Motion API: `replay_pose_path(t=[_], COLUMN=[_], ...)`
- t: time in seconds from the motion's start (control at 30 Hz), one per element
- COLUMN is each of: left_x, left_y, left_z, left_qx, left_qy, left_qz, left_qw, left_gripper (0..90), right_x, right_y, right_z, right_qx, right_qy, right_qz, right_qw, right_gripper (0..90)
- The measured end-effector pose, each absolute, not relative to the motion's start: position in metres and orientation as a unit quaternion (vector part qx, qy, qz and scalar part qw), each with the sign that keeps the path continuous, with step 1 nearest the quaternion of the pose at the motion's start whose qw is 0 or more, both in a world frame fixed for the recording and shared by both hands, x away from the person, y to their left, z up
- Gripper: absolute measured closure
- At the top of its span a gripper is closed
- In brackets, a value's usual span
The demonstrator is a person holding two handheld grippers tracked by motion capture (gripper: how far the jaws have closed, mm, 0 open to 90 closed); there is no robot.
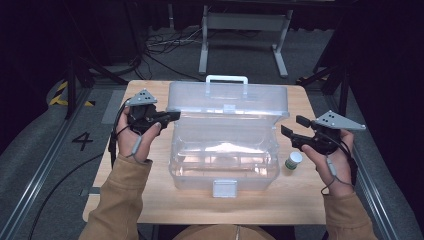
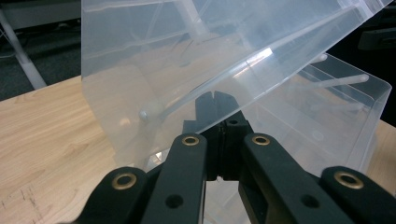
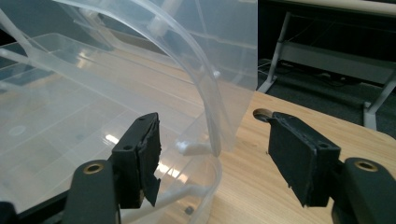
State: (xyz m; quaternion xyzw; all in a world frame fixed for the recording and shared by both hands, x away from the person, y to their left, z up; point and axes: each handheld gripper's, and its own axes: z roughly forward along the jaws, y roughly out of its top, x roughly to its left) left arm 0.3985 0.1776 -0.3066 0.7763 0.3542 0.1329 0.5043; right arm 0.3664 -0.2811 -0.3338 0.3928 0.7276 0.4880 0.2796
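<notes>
High view: clear plastic box (image 1: 223, 160) at the middle of the wooden counter (image 1: 300, 200), lid (image 1: 227, 100) swung up and back with its white handle (image 1: 226, 79) on top, white latch (image 1: 224, 188) on the near wall; left gripper (image 1: 172, 116) at the lid's left edge, jaws drawn together there, left hand (image 1: 134, 137) around its body; right gripper (image 1: 291, 128) just right of the box, jaws apart, right hand (image 1: 332, 162) behind it; small white-capped bottle (image 1: 293, 160) upright on the counter between box and right hand, touching neither

Left gripper view: black jaws pressed together against the raised lid's (image 2: 187, 60) lower edge; whether lid material sits between the tips, cannot tell; box body (image 2: 336, 112) to the right, counter (image 2: 46, 126) to the left

Right gripper view: jaws spread wide, holding nothing; curved corner of the lid (image 3: 205, 93) and the box rim (image 3: 205, 186) between them, left pad (image 3: 140, 158) over the box interior, right pad (image 3: 299, 154) over bare counter (image 3: 252, 177)
</notes>
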Motion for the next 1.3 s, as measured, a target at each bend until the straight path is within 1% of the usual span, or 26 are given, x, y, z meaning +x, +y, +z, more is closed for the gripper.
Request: replay_pose_path(t=[0.1, 0.2, 0.23, 0.3, 0.53, 0.6, 0.83, 1.03, 1.07, 1.13, 1.17, 1.23, 1.27, 1.3], left_x=[0.401, 0.403, 0.403, 0.405, 0.407, 0.407, 0.407, 0.407, 0.407, 0.407, 0.407, 0.407, 0.407, 0.407], left_y=[0.178, 0.178, 0.178, 0.178, 0.177, 0.177, 0.177, 0.176, 0.177, 0.177, 0.177, 0.177, 0.177, 0.176], left_z=[-0.306, -0.305, -0.305, -0.304, -0.303, -0.303, -0.303, -0.303, -0.303, -0.303, -0.303, -0.303, -0.303, -0.303], left_qx=[0.776, 0.775, 0.775, 0.775, 0.774, 0.775, 0.775, 0.775, 0.775, 0.775, 0.775, 0.776, 0.776, 0.776], left_qy=[0.354, 0.353, 0.353, 0.352, 0.352, 0.352, 0.352, 0.352, 0.352, 0.351, 0.351, 0.351, 0.351, 0.350], left_qz=[0.131, 0.133, 0.133, 0.136, 0.137, 0.135, 0.138, 0.138, 0.138, 0.138, 0.137, 0.138, 0.138, 0.137], left_qw=[0.506, 0.507, 0.507, 0.506, 0.508, 0.507, 0.506, 0.506, 0.506, 0.507, 0.507, 0.506, 0.506, 0.506], left_gripper=[89.6, 89.6, 89.6, 89.6, 89.5, 89.4, 89.4, 89.4, 89.4, 89.4, 89.4, 89.4, 89.4, 89.3], right_x=[0.368, 0.370, 0.370, 0.373, 0.383, 0.387, 0.396, 0.402, 0.404, 0.405, 0.406, 0.407, 0.407, 0.407], right_y=[-0.277, -0.272, -0.272, -0.267, -0.256, -0.251, -0.244, -0.237, -0.235, -0.233, -0.233, -0.233, -0.233, -0.234], right_z=[-0.334, -0.334, -0.334, -0.334, -0.334, -0.332, -0.327, -0.324, -0.323, -0.323, -0.323, -0.323, -0.323, -0.324], right_qx=[0.397, 0.398, 0.398, 0.399, 0.415, 0.424, 0.434, 0.442, 0.446, 0.450, 0.454, 0.459, 0.459, 0.467], right_qy=[0.724, 0.720, 0.720, 0.720, 0.707, 0.693, 0.678, 0.665, 0.655, 0.649, 0.646, 0.640, 0.640, 0.636], right_qz=[0.487, 0.483, 0.483, 0.479, 0.482, 0.486, 0.487, 0.491, 0.495, 0.496, 0.496, 0.496, 0.496, 0.491], right_qw=[0.286, 0.299, 0.299, 0.306, 0.310, 0.322, 0.339, 0.349, 0.357, 0.361, 0.362, 0.366, 0.366, 0.369], right_gripper=[29.6, 28.2, 28.2, 32.0, 30.7, 30.7, 32.3, 37.1, 40.3, 43.9, 48.4, 53.5, 53.5, 59.7])
